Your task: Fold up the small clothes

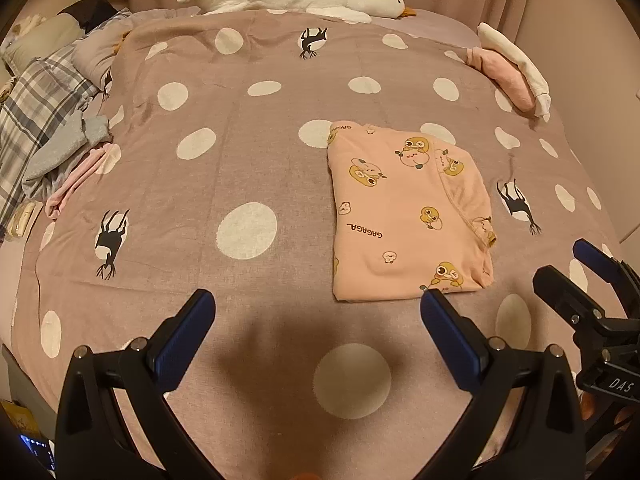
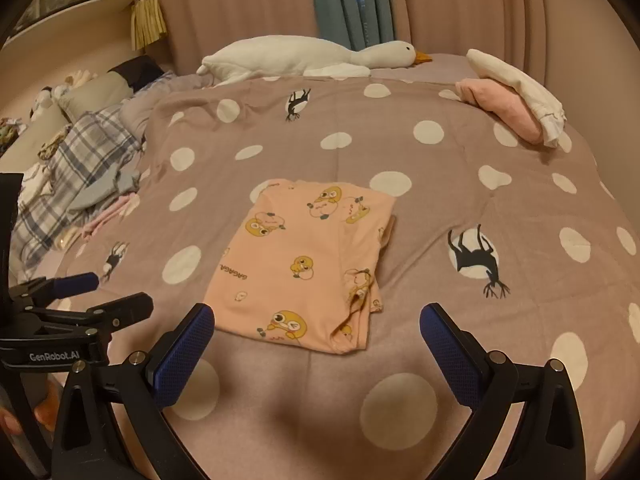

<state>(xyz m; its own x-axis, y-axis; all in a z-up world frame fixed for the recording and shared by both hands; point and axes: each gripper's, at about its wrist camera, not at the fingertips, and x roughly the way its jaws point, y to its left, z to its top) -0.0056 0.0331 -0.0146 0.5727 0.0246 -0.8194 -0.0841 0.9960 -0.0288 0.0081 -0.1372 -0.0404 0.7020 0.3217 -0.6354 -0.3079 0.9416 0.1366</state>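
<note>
Near the cameras, the left gripper (image 1: 318,304) and the right gripper (image 2: 316,318) are hovering with fingers spread wide, grasping nothing. Just beyond them the folded peach cotton garment with cartoon ducks (image 2: 308,256) is lying flat on the mauve polka-dot bedspread (image 1: 240,152). Far away, a long white plush goose (image 2: 304,58) is resting.

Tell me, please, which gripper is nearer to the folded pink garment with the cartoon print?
The right gripper, though narrowly: the folded pink garment lies almost between its open fingers. The left gripper, also open, sits off to the garment's left, only its right finger reaching it.
</note>
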